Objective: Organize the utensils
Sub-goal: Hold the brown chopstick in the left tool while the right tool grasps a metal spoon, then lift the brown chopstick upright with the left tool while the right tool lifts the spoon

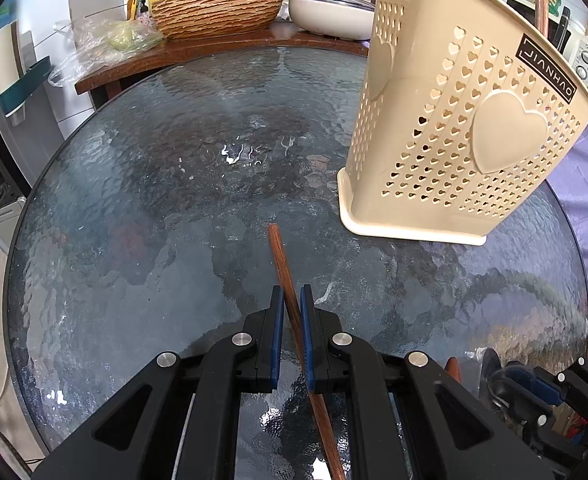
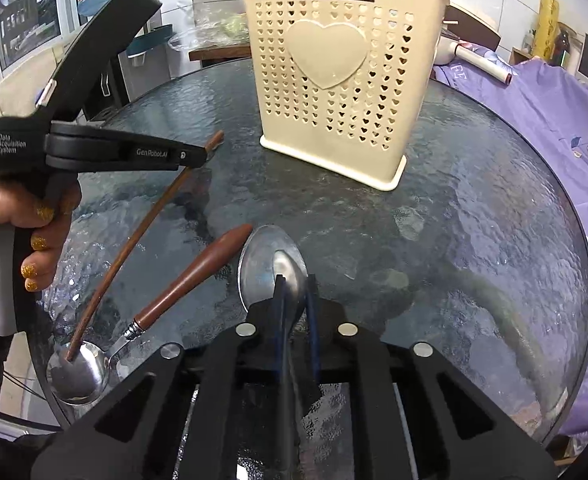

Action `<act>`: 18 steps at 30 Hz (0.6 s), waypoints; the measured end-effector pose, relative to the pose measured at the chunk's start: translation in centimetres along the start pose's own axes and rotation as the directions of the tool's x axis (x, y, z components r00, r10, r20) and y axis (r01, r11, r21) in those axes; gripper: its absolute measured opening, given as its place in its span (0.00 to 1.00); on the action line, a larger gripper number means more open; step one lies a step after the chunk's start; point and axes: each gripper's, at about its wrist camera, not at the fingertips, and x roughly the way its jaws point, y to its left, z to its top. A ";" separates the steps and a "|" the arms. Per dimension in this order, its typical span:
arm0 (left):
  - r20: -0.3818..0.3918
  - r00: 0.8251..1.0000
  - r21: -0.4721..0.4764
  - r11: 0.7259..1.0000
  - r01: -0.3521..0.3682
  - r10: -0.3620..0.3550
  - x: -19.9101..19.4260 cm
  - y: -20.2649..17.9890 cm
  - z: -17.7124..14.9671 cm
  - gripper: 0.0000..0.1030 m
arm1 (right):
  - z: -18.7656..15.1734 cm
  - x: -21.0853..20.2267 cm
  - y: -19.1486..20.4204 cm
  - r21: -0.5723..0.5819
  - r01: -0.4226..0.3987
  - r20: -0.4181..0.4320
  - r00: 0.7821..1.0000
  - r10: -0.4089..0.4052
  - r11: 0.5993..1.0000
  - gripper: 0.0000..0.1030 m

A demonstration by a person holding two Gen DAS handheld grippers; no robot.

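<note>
Two grippers worked over the round glass table point(image 1: 105, 216); the left gripper point(image 1: 291, 300) was clamped on a wooden chopstick point(image 1: 279, 256), its blue pads point(image 1: 276, 320) pressed against the shaft, the stick's far end pointing toward the table's middle and its lower tip resting in the bowl of a wooden-handled spoon point(image 2: 181, 284) near the table's near left edge; a hand point(image 2: 17, 236) with glittery yellow nails held that tool. The right gripper point(image 2: 296, 284) was closed on the handle of a steel spoon point(image 2: 271, 264), whose bowl lay just ahead of the fingertips, beside the wooden handle's end. Beyond both, a cream perforated utensil holder point(image 2: 334, 80) with heart cut-outs stood upright toward the table's far side, chopstick ends showing above its rim; a purple floral cloth point(image 2: 554, 120) lay past the table's right edge.
</note>
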 end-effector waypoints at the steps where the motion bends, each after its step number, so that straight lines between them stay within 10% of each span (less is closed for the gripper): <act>1: 0.000 1.000 -0.001 1.000 0.000 0.000 0.0 0.0 0.0 0.08 | 0.0 0.0 -0.1 0.008 -0.007 -0.002 1.000 0.007 1.000 0.09; 18: -0.001 1.000 -0.005 1.000 0.003 -0.003 0.0 -0.1 0.0 0.08 | 0.8 -1.9 -3.0 0.172 -0.181 0.068 0.983 0.172 0.968 0.05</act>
